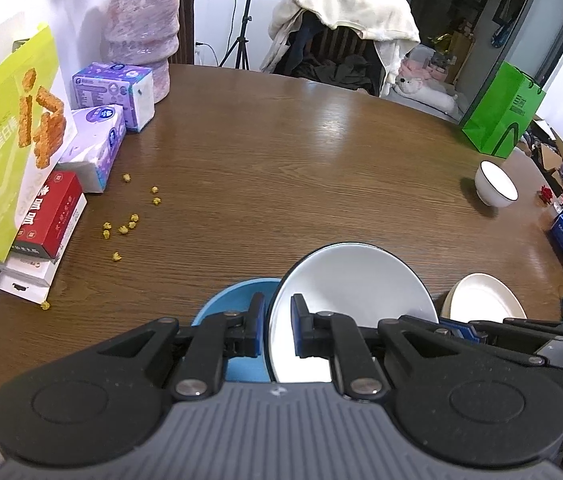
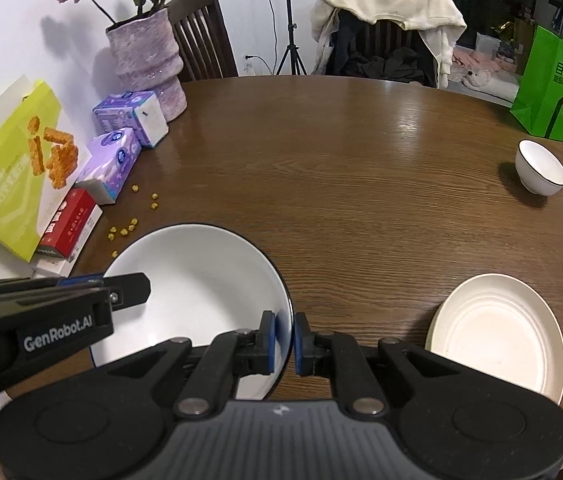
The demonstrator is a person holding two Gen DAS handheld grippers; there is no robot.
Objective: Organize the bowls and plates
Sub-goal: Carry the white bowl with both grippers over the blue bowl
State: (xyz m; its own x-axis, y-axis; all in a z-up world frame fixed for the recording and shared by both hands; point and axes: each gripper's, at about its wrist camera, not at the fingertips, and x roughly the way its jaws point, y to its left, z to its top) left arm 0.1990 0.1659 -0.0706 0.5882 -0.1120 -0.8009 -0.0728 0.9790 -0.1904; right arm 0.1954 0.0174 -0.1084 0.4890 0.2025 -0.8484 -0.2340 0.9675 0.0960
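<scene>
Left wrist view: the large white plate (image 1: 355, 292) with a dark rim is tilted, its hollow face turned up and toward the camera, and it is round, so it shows no long axis. It sits at the near edge of the wooden table (image 1: 281, 152), partly covering a blue plate (image 1: 233, 308) on its left. The left gripper (image 1: 276, 326) is pinched tight on the white plate's left rim, one pad inside and one outside. A cream plate (image 1: 485, 298) lies flat just to the right, and a small white bowl (image 1: 495, 184) stands upright near the right edge, below a green bag (image 1: 501, 112). The middle of the table is bare wood (only yellow crumbs (image 1: 129, 220) toward the left edge, beside stacked boxes (image 1: 41, 200)).

Right wrist view: the right gripper (image 2: 292, 338) is clamped on the white plate's (image 2: 201, 280) right rim, pads on either side of the edge. The left gripper (image 2: 129, 292) reaches in from the left onto the opposite rim. The cream plate (image 2: 497, 320) lies flat at the near right edge, well apart from the small bowl (image 2: 541, 172). Open wood stretches ahead to the far edge, where a vase (image 2: 147, 60) stands at the far left.
</scene>
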